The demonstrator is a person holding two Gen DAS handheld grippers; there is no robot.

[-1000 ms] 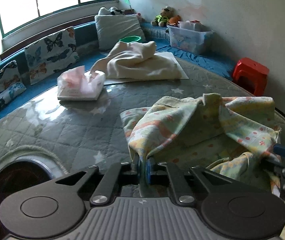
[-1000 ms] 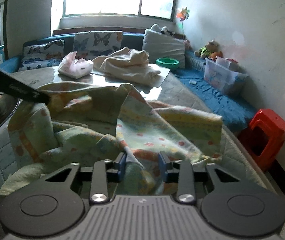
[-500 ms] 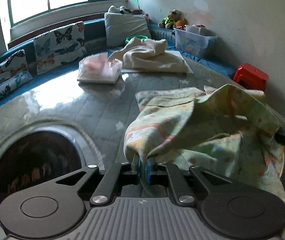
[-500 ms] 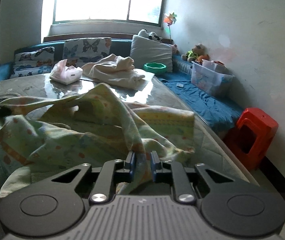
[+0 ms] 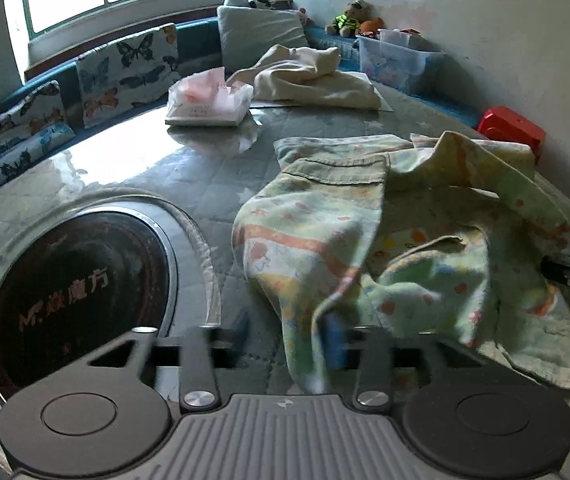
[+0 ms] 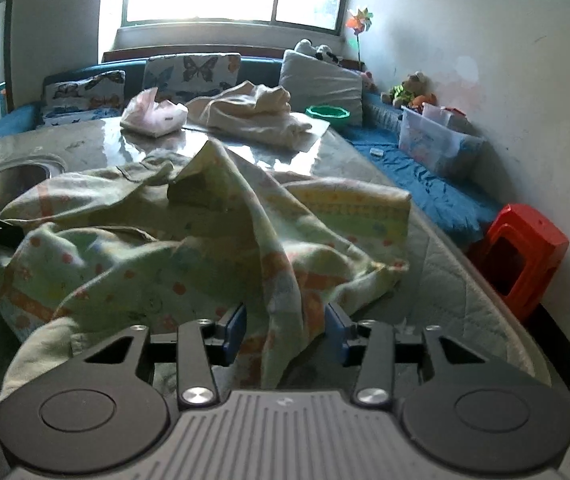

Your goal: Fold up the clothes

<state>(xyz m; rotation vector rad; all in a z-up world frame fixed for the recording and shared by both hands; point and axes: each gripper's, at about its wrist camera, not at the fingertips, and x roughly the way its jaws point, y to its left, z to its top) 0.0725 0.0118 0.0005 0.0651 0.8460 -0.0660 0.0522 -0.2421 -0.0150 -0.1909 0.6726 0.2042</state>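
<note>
Both tongs, left (image 5: pixel 287 334) and right (image 6: pixel 285 330), are spread wide with the cloth (image 6: pixel 189 256) draped loose between them on the near table (image 5: pixel 213 168), so pull back slowly, then smooth it flat.

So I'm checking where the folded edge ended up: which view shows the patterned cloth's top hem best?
The left wrist view: the patterned cloth shows its hem flat and unobstructed. In the right wrist view the cloth is bunched, its hem partly hidden behind a raised fold.

Both hand-held grippers (image 5: pixel 287 336) (image 6: pixel 285 330) spread wide.
</note>
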